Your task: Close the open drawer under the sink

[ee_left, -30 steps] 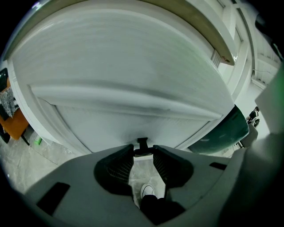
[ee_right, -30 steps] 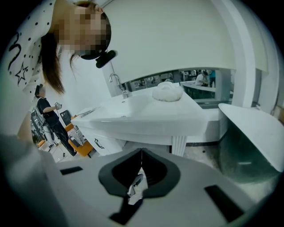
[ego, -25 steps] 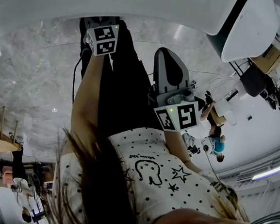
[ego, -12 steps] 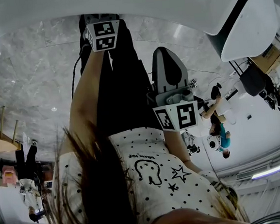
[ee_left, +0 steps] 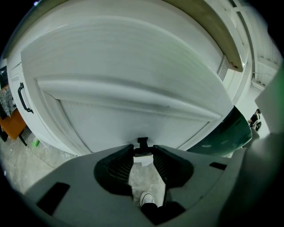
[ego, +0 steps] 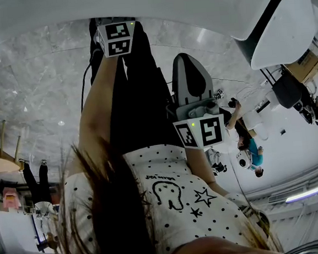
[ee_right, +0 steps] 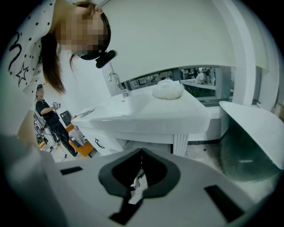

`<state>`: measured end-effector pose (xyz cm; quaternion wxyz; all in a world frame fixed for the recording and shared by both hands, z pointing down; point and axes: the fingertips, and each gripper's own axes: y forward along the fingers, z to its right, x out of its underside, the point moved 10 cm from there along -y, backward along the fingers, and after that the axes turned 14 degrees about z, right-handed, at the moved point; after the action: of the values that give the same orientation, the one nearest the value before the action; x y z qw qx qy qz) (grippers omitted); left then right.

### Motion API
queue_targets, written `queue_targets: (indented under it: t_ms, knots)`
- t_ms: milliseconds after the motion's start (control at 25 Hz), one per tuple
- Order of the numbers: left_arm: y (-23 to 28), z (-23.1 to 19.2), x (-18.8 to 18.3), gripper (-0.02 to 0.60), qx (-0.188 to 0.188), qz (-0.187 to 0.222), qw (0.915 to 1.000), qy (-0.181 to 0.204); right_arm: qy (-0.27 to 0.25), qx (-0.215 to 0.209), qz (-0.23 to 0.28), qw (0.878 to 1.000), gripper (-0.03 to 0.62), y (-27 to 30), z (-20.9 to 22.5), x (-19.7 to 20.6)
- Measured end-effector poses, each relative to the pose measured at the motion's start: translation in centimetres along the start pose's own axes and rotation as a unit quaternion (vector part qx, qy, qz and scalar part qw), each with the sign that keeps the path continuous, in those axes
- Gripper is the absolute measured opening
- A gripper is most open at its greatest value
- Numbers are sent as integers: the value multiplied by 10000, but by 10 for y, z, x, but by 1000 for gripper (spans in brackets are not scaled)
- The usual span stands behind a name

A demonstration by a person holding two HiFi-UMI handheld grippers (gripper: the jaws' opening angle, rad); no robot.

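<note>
In the left gripper view a wide white drawer front (ee_left: pixel 133 75) fills the picture, close up and tilted. My left gripper (ee_left: pixel 143 153) has its jaws a narrow gap apart, closed on a small black handle (ee_left: pixel 142 142) at the panel's lower edge. Floor and a white shoe (ee_left: pixel 148 199) show between the pads. The right gripper (ee_right: pixel 141 155) is shut on nothing and held away from the cabinet, facing a white sink (ee_right: pixel 146 111) with a faucet (ee_right: pixel 117 82). In the head view both marker cubes (ego: pixel 117 39) (ego: pixel 202 132) show against my black trousers.
A white lump of cloth (ee_right: pixel 167 90) lies on the sink counter. A dark green bin (ee_right: pixel 248 150) stands at the right. Another cabinet door with a black handle (ee_left: pixel 22 97) is at the left. People (ego: pixel 243 144) move about in the room behind me.
Both grippers have hardly moved. The people in the background have shifted position.
</note>
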<state>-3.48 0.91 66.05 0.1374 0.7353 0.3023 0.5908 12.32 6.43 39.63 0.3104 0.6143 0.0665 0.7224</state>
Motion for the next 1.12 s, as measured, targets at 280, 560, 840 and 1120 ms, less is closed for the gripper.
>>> queue_targets:
  t_ms: [280,560,840,1120]
  knots:
    - [2,0,0,140,-39,22,10000,-20,26,22,2,10000,14,1,1,1]
    - [3,1,-1,140,-49,0,10000,-56,45,55,-11,10000,14,0,4,3]
    - [6,-1,-4,140,-48,14,10000,-84,47,66,-32,10000,14,1,4,3]
    - [13,-4,0,140,-48,-55,10000,-39,34,110,-83,9999,14,4,6,2]
